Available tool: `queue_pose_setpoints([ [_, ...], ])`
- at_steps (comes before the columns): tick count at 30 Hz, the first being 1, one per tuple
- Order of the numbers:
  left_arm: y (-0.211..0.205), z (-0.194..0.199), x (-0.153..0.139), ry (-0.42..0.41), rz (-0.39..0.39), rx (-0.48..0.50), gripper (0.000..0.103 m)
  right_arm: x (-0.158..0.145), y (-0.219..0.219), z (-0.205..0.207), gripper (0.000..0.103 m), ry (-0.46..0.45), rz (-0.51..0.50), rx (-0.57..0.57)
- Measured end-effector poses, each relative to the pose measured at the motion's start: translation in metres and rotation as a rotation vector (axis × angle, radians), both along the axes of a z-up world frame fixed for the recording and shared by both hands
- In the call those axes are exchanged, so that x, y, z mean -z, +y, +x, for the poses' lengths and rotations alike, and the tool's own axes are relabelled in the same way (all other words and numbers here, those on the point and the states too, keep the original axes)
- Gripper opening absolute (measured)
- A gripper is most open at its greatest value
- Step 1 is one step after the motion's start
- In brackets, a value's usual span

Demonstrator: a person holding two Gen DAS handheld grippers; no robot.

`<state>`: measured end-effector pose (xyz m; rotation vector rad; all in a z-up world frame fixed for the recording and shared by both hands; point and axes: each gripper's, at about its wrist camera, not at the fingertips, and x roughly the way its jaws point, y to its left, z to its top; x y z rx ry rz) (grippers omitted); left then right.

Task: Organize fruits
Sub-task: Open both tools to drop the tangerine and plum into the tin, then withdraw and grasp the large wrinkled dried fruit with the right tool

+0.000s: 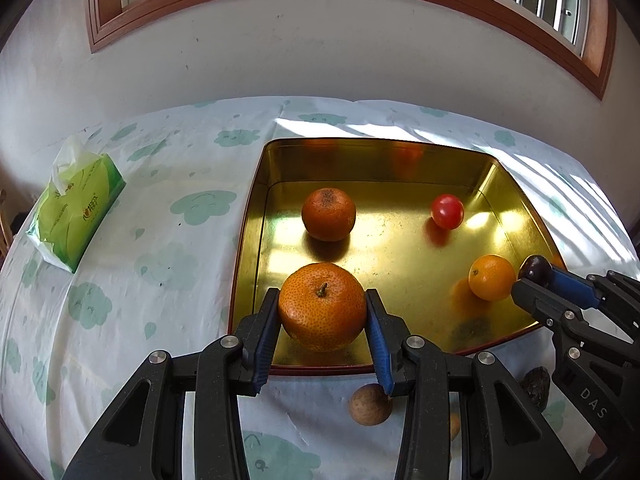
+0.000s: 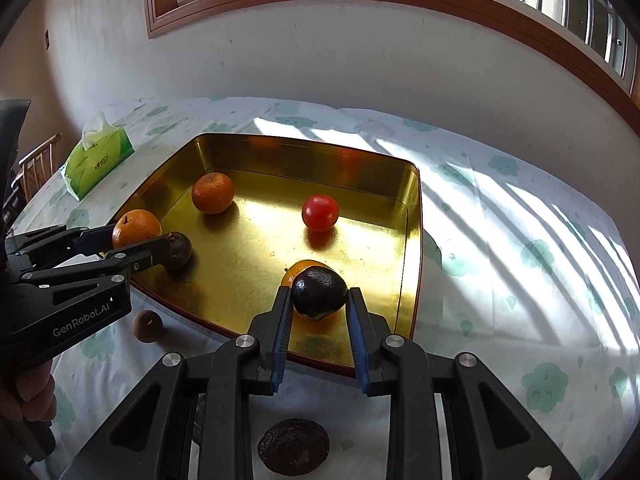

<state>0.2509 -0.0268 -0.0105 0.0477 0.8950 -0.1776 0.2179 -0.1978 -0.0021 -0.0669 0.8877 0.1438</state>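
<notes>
A gold tin tray lies on the table. My left gripper is shut on a large orange over the tray's near edge; it also shows in the right wrist view. My right gripper is shut on a dark passion fruit above the tray's near right part; the fruit shows in the left wrist view. In the tray lie a second orange, a red tomato, a small orange and a dark fruit.
A green tissue pack lies at the table's far left. On the cloth before the tray lie a brown round fruit and a wrinkled dark fruit. A wall and window stand behind.
</notes>
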Motion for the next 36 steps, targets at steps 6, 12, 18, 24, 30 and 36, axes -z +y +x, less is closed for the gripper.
queue_pose_setpoints([
  [6,-0.001,-0.001,0.000,0.004,-0.001,-0.005,0.043,0.000,0.000,0.000,0.026,0.000,0.000,-0.001],
  [12,-0.001,-0.002,-0.001,0.004,0.007,-0.011,0.045,0.001,-0.001,0.001,0.029,0.000,0.005,0.005],
  [18,0.000,-0.005,-0.003,-0.002,0.007,-0.006,0.051,-0.001,-0.001,-0.001,0.035,-0.001,0.020,0.014],
  [24,-0.003,-0.018,-0.011,-0.022,0.013,0.000,0.054,-0.015,-0.006,-0.014,0.035,-0.024,0.030,0.014],
  [30,-0.001,-0.046,-0.026,-0.064,0.013,-0.004,0.054,-0.034,-0.015,-0.043,0.035,-0.055,0.052,0.022],
  [36,0.009,-0.087,-0.029,-0.074,0.011,-0.011,0.054,-0.037,-0.026,-0.080,0.037,-0.049,0.056,0.031],
])
